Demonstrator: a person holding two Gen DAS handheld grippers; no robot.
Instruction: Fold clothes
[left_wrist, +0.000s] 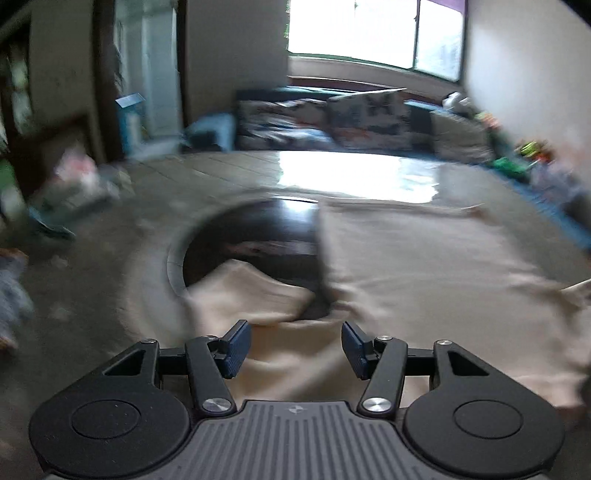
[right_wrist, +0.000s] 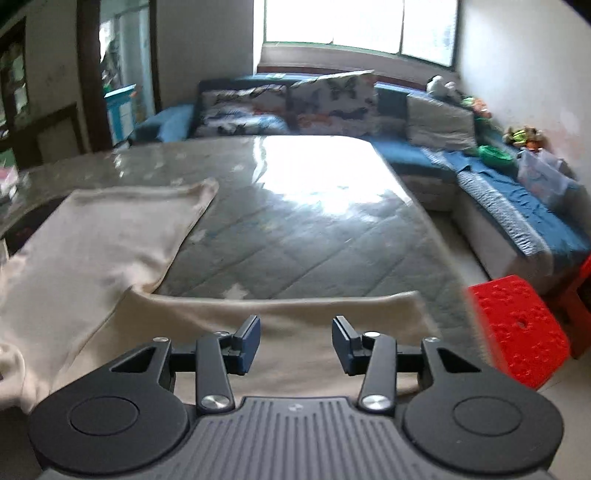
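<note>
My left tool (left_wrist: 295, 349) and right tool (right_wrist: 295, 341), jaws apart and empty, hover over the beige garment (right_wrist: 110, 236) spread flat along the worktop's (right_wrist: 295, 229) near edge for folding.

Black grippers (left_wrist: 296, 349) — blue ribbed pads (left_wrist: 236, 349)

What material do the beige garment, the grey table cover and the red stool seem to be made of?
Beige garment: soft matte fabric, perhaps knit cotton; it drapes and creases. Grey table cover: looks like quilted cloth under glossy clear plastic or glass; diamond stitching shows and window glare reflects strongly. Red stool: probably moulded plastic; its colour is uniform and its top is patterned.
</note>
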